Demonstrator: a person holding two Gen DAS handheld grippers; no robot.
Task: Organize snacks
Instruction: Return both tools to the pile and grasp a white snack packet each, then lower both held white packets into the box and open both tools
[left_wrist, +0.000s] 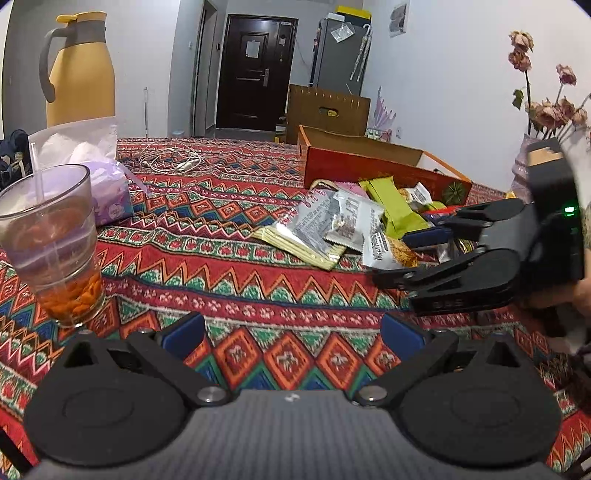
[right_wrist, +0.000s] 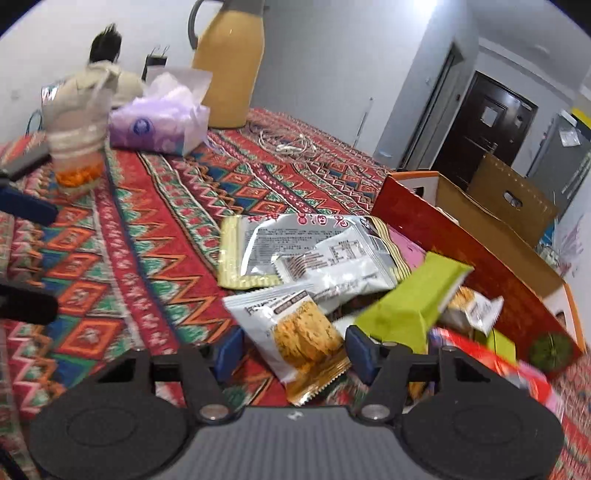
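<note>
A pile of snack packets (left_wrist: 354, 225) lies on the patterned tablecloth beside a red cardboard box (left_wrist: 369, 166). In the right wrist view the pile holds a white cracker packet (right_wrist: 295, 328), a silver packet (right_wrist: 295, 243) and a green packet (right_wrist: 413, 302); the red box (right_wrist: 480, 266) stands behind them. My right gripper (right_wrist: 293, 352) is open, its jaws either side of the cracker packet's lower end without closing on it. It also shows in the left wrist view (left_wrist: 406, 254) at the pile's right edge. My left gripper (left_wrist: 293, 338) is open and empty over bare cloth.
A glass of orange-tinted drink with a straw (left_wrist: 55, 243) stands at the left, with a purple tissue pack (left_wrist: 110, 192), a yellow thermos jug (left_wrist: 81, 70) and a white cable (left_wrist: 173, 158) behind it. Dried flowers in a vase (left_wrist: 546, 110) stand at the right.
</note>
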